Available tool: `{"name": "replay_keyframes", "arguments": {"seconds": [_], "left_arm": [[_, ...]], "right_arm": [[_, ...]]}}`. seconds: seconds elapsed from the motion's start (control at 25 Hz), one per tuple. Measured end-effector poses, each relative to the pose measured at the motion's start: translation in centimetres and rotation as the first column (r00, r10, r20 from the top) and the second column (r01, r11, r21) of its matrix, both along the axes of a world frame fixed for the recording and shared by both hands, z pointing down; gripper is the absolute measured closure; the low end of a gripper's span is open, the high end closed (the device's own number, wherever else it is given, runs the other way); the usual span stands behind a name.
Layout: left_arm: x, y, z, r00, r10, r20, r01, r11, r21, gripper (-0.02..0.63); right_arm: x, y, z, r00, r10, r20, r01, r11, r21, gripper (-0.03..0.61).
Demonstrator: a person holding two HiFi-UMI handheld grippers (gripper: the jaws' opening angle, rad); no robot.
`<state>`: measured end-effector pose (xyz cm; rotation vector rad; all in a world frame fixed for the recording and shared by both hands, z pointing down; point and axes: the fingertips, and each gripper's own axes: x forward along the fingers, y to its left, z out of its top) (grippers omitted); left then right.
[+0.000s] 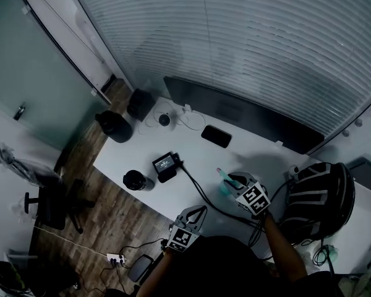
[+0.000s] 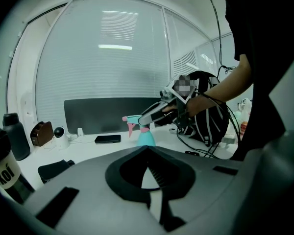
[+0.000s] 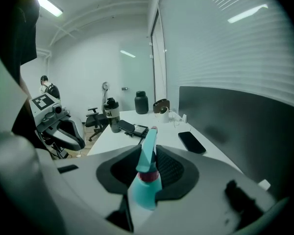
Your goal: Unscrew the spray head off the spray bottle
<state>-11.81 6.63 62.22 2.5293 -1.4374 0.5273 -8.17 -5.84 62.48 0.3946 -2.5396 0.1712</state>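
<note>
Found the teal spray bottle (image 3: 143,192) upright on the white counter (image 1: 136,156), spray head (image 3: 148,148) not yet off. Risked, on this showing, spinning the whole bottle instead of the head, or tipping it over, with nothing bracing the body. Clamped the right tongs (image 3: 148,177) about half-open round the head at its collar. Held the left tongs (image 2: 149,173) fully closed and empty, well apart from the bottle, near the counter's front edge.

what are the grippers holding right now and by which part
The right gripper holds the spray bottle by its neck, jaws closed at the pink collar just under the spray head. The left gripper is shut with nothing in it.
</note>
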Motion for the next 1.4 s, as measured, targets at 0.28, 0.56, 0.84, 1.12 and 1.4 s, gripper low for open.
{"name": "replay_keyframes", "arguments": {"seconds": [0.28,0.56,0.84,1.12,1.4], "left_arm": [[0.0,-0.3,-0.2,1.000,-0.002,-0.005,0.002,1.000,-0.006,0.609],[-0.2,-0.3,-0.4,1.000,-0.016,-0.014,0.016,1.000,-0.003,0.609],[-0.7,-1.2,-2.6,0.997,-0.048,-0.058,0.051,0.997,0.056,0.609],[1.8,-2.1,-4.3,0.994,0.018,-0.107,-0.006,0.994,0.113,0.609],[3.9,-1.7,-3.5,0.993,0.073,-0.090,-0.065,0.994,0.084,0.609]], "right_arm": [[0.5,0.3,-1.5,0.998,0.042,0.056,-0.044,0.998,0.036,0.488],[1.2,0.5,-2.2,0.996,0.063,0.059,-0.065,0.997,0.046,0.477],[5.7,2.1,-8.7,0.932,0.222,0.288,-0.241,0.970,0.031,0.479],[8.5,8.3,-8.0,0.914,0.192,0.357,-0.199,0.980,-0.017,0.577],[8.8,10.1,-6.7,0.932,0.177,0.316,-0.193,0.981,0.018,0.577]]}}
